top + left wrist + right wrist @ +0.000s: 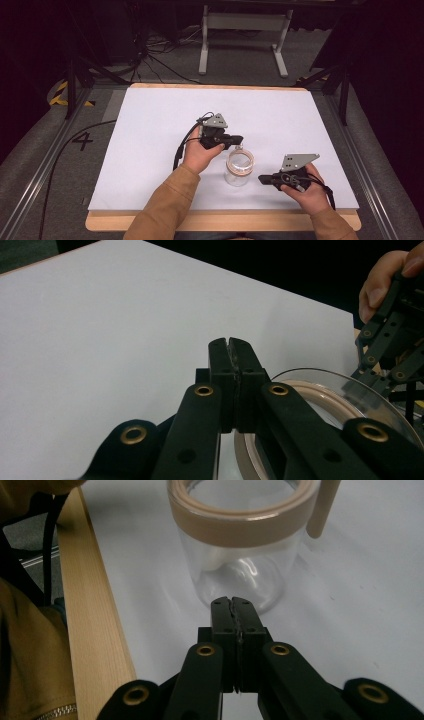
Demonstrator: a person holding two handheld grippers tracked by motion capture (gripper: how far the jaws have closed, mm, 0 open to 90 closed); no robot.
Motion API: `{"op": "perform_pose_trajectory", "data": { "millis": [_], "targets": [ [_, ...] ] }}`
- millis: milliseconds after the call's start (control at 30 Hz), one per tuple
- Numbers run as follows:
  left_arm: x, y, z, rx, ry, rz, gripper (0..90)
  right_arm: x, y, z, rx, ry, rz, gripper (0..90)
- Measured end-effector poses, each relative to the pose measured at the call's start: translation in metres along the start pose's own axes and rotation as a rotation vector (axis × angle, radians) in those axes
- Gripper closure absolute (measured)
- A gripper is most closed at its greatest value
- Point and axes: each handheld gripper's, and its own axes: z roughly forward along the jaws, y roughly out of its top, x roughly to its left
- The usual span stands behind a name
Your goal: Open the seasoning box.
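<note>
So the clear jar [239,167] with the tan rim is sitting lower middle of the frame on the white table [150,130]. The left gripper [235,140] is hovering at its upper edge, the right gripper [264,178] just right of it, both with jaws pressed together, gripping nothing.

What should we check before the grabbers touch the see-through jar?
1. Jar standing upright on the white table: ok.
2. Jar mouth open, tan ring around it: ok.
3. Left gripper close to the jar's rim: ok.
4. Left gripper open enough to grab: not ok, jaws shut.
5. Right gripper open: not ok, jaws shut, short of the jar.
6. Anything inside the jar: cannot tell.
</note>
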Motion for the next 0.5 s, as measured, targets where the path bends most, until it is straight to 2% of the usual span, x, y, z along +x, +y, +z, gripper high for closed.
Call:
{"op": "perform_pose_trajectory", "data": {
  "millis": [133,300,500],
  "targets": [
    [0.0,0.0,0.0,0.004,0.0,0.011,89.8,0.004,0.004,0.001,-0.035,0.009,0.002,90.0],
    [0.0,0.0,0.001,-0.004,-0.004,0.005,89.9,0.007,0.01,0.003,-0.08,0.031,0.018,90.0],
    [0.001,-0.001,0.001,-0.005,-0.008,0.003,89.9,0.012,0.014,0.004,-0.102,0.034,0.013,90.0]
  ]
}}
